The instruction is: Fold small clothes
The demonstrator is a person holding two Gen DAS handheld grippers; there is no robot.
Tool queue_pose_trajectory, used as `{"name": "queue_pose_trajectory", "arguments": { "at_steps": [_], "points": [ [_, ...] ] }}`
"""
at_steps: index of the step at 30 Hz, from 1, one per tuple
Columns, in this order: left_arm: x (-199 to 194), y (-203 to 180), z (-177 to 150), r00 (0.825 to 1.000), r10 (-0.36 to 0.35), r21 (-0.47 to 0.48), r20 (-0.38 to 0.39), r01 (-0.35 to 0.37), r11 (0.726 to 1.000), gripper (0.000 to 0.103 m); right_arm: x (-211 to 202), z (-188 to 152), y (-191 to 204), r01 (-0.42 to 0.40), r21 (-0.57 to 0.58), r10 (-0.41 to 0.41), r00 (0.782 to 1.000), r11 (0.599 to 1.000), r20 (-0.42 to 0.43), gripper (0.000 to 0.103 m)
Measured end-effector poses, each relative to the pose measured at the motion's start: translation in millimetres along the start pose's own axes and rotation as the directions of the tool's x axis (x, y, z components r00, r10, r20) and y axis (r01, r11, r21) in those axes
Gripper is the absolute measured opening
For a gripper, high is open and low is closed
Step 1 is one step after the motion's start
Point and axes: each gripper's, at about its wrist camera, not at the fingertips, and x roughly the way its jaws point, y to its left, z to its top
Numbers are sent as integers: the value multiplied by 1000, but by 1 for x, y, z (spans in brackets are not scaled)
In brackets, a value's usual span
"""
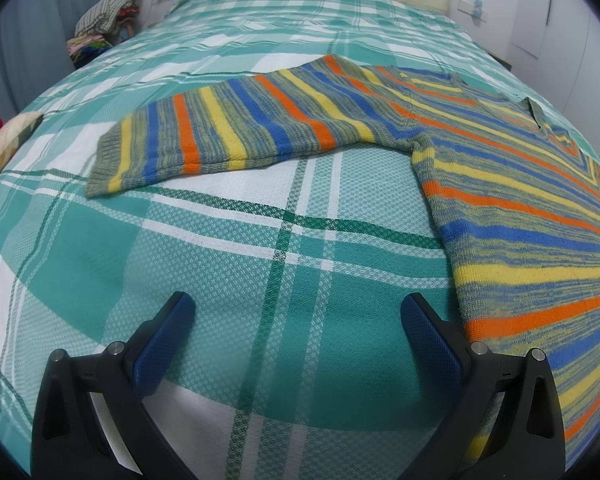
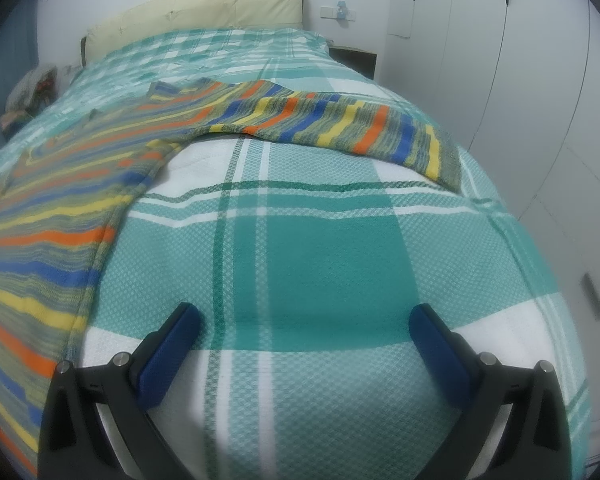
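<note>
Left gripper (image 1: 298, 310): your jaws stand wide apart, holding nothing, above bare bedspread (image 1: 220, 264).
Right gripper (image 2: 304, 322): your jaws likewise spread, holding nothing.
Striped sweater (image 1: 500, 184): flat on the bed between your grippers, both sleeves stretched outward.
Left sleeve (image 1: 220, 136): straight, cuff farthest out.
Right sleeve (image 2: 340, 124): reaches the bed's edge.

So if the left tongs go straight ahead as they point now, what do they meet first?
Probably bare plaid bedspread first; beyond it lies the striped sweater's sleeve. The left tongs are open and empty, though depth is hard to judge.
</note>
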Motion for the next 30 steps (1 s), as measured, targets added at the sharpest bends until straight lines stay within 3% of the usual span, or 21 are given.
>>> {"name": "queue_pose_trajectory", "arguments": {
  "at_steps": [30],
  "points": [
    [0,0,0,1000,0,-1,0,0,1000,103,-1,-1,-3,-22,17,21,1000,1000,10,103]
  ]
}}
